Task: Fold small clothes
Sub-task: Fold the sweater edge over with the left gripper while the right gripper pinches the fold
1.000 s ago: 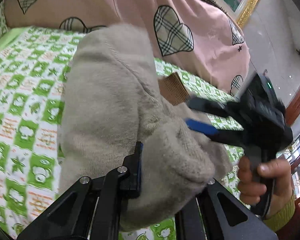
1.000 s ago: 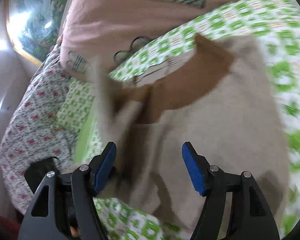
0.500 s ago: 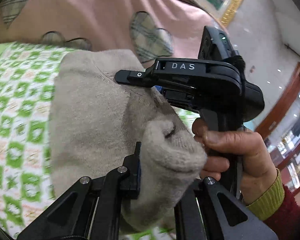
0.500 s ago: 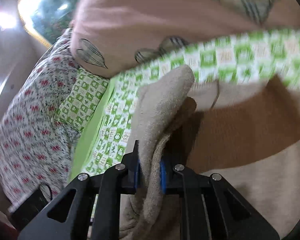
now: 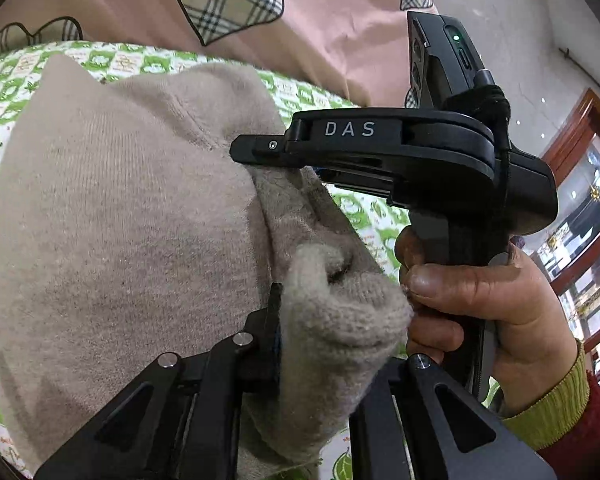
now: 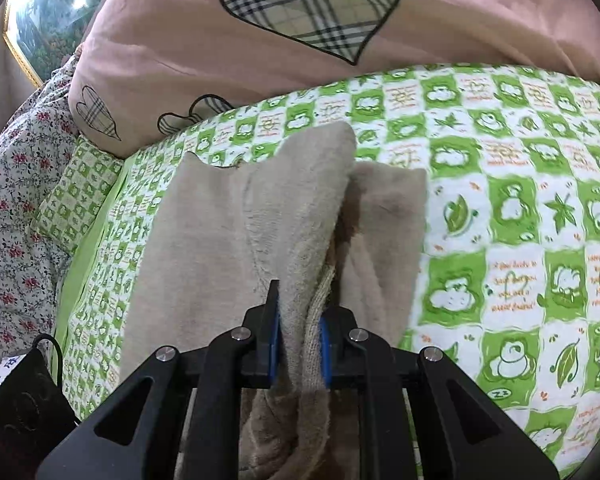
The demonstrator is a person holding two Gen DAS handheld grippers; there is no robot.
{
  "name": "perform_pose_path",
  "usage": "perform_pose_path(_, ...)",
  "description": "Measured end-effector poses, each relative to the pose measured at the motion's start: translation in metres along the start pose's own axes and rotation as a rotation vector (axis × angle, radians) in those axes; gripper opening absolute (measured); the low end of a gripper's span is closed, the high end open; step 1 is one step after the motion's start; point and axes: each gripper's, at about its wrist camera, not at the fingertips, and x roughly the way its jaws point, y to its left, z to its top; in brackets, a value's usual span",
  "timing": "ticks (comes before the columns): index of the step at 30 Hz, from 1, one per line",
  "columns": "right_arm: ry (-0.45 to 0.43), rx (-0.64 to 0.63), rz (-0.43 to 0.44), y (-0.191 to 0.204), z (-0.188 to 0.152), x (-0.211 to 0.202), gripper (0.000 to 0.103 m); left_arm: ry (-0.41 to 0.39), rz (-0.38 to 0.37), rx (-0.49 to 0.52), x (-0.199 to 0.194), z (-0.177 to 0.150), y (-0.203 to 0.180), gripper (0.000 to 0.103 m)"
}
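Observation:
A small beige knit garment (image 5: 120,216) with a brown inner part lies on the green-and-white checked sheet (image 6: 520,264). My left gripper (image 5: 332,344) is shut on a bunched edge of it; the right finger is hidden by the cloth. My right gripper (image 6: 299,344) is shut on a folded edge of the same garment (image 6: 284,216), blue pads pressing the cloth. In the left wrist view the right gripper's black body (image 5: 380,152) sits just right of the garment, held by a hand (image 5: 480,300).
A pink quilt with plaid hearts (image 6: 300,32) lies bunched along the far side of the bed. A floral cover (image 6: 12,208) and a green checked pillow (image 6: 76,200) sit at the left. A black device (image 6: 16,412) is at the lower left.
The right gripper went from open over the garment to shut on its folded edge. The garment has been drawn together, and the view has steadied.

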Motion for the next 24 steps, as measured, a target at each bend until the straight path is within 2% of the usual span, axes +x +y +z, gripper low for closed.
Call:
perform_pose_path(2, -0.011, 0.01, 0.002, -0.003, -0.002, 0.002, 0.018, 0.019, -0.005, -0.01, -0.001, -0.001, 0.005, 0.014)
perform_pose_path(4, -0.027, 0.025, -0.015, -0.007, -0.006, -0.001, 0.021, 0.047, -0.03, -0.021, -0.009, -0.002, 0.01, 0.026)
perform_pose_path(5, -0.039, 0.028, -0.028, -0.007, -0.007, -0.004, 0.027, 0.058, -0.031, -0.02, -0.016, -0.006, 0.009, 0.03)
perform_pose_path(6, -0.05, 0.033, -0.042, -0.008, -0.009, -0.009, 0.031, 0.063, -0.031, -0.017, -0.025, -0.009, 0.011, 0.037)
perform_pose_path(8, -0.066, 0.037, -0.067, -0.01, -0.013, -0.018, 0.034, 0.048, -0.03, -0.017, -0.047, -0.014, 0.016, 0.05)
perform_pose_path(10, -0.069, 0.044, -0.121, -0.011, -0.018, -0.028, 0.055, 0.025, -0.016, -0.029, -0.073, -0.019, 0.026, 0.066)
perform_pose_path(11, -0.068, 0.051, -0.133, -0.013, -0.02, -0.031, 0.072, 0.006, -0.004, -0.047, -0.087, -0.02, 0.035, 0.068)
perform_pose_path(12, -0.072, 0.059, -0.125, -0.014, -0.023, -0.034, 0.079, -0.012, 0.005, -0.07, -0.099, -0.021, 0.044, 0.071)
perform_pose_path(15, -0.063, 0.098, -0.035, -0.02, -0.03, -0.036, 0.081, -0.038, 0.049, -0.138, -0.121, -0.017, 0.076, 0.081)
perform_pose_path(17, -0.038, 0.127, -0.011, -0.023, -0.031, -0.03, 0.082, -0.032, 0.06, -0.182, -0.121, -0.011, 0.094, 0.081)
perform_pose_path(24, 0.002, 0.174, 0.053, -0.03, -0.032, -0.012, 0.082, 0.046, 0.002, -0.308, -0.082, 0.004, 0.148, 0.081)
